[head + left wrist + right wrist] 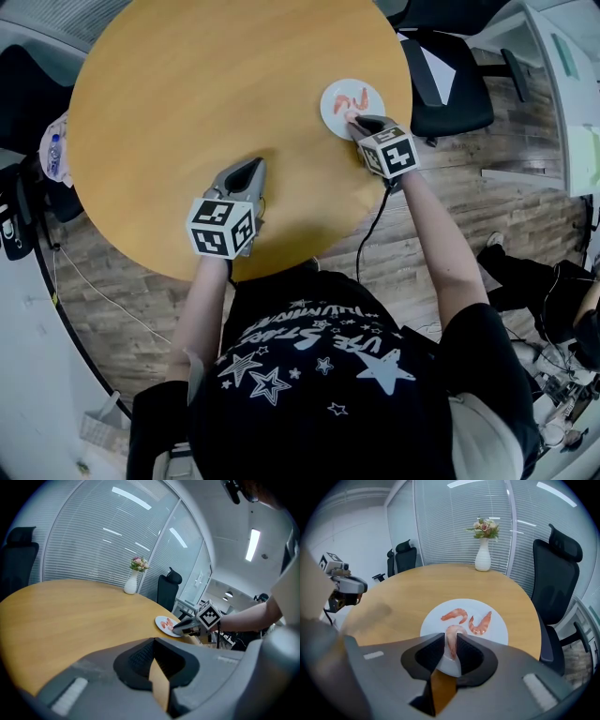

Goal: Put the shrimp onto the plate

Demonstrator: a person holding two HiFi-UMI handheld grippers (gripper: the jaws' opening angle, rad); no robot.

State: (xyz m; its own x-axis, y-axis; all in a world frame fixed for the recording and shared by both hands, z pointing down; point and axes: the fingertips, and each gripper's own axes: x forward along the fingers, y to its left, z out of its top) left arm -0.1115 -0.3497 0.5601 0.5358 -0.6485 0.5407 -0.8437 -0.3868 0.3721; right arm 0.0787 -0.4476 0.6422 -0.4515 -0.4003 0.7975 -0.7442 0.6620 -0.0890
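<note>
A white plate (330, 112) sits on the round wooden table (206, 84), close to the table's edge on the person's right-hand side. Three shrimp lie on the plate. Toward the far side of the plate, the left shrimp (454, 614) and the right shrimp (481, 624) curl side by side, close but apart. The near shrimp (452, 637) lies on the plate's near part, just in front of those two.

The right gripper (359, 120) reaches over the plate's near rim. Its jaws stand a little apart with the near shrimp between them. The shrimp rests on the plate, and white plate shows in the gap beside and behind it, so the jaws flank it without clamping it.

The left gripper (253, 167) is well apart from the plate, to the plate's left and nearer the person, low over bare table. Its jaws are brought together at the tips with nothing between them; only a wedge of table wood shows behind them.

Beyond the plate, at the table's far edge, stands a white vase (483, 555) of flowers. A black office chair (555, 583) stands off the table to the right of the plate.
</note>
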